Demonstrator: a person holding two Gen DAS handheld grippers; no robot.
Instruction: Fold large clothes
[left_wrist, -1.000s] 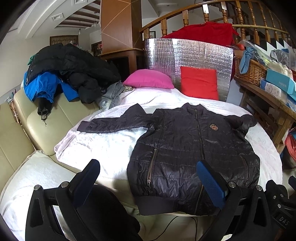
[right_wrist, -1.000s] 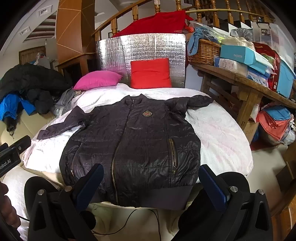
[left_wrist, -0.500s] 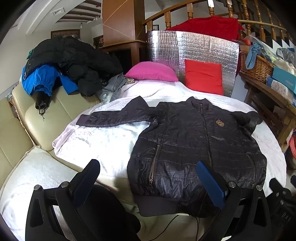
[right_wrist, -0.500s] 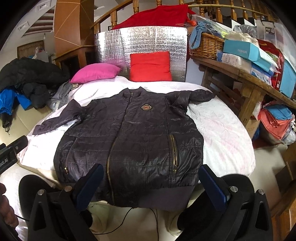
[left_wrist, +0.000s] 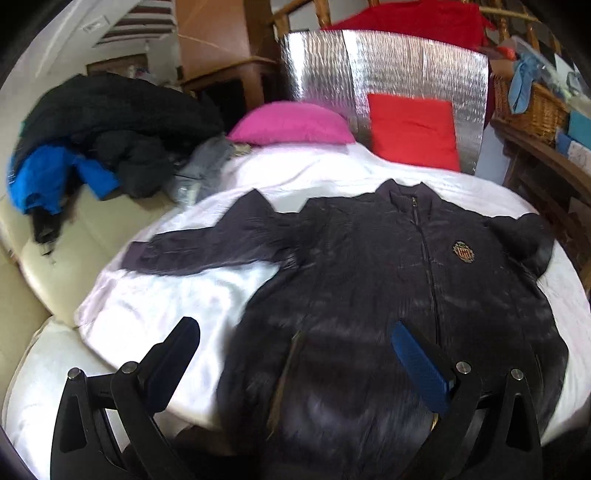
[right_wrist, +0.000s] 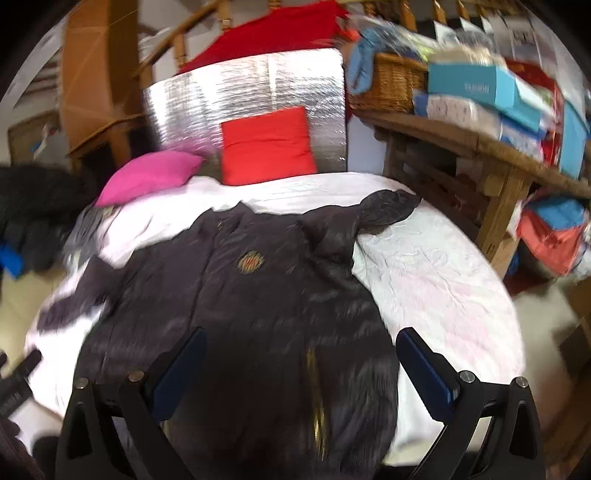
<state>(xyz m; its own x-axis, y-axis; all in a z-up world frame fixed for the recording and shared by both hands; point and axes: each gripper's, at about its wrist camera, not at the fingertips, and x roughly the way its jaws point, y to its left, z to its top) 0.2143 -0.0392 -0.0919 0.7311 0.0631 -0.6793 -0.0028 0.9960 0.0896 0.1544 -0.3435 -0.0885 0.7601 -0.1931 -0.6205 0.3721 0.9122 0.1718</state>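
Left gripper (left_wrist: 295, 347): jaws spread wide, blue-padded fingers (left_wrist: 419, 363) angled forward and down, nothing between them. Right gripper (right_wrist: 301, 360): likewise wide apart, pads (right_wrist: 424, 369) clear, holding nothing. Both views motion-blurred.

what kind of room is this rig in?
Likely a cluttered home living room: a wooden stair railing behind, a cream sofa piled with coats, and a jacket laid out for folding.

Black jacket (left_wrist: 388, 295) with gold crest on white sheet (left_wrist: 177, 295); pink pillow (left_wrist: 291, 123), red pillow (left_wrist: 413, 134).
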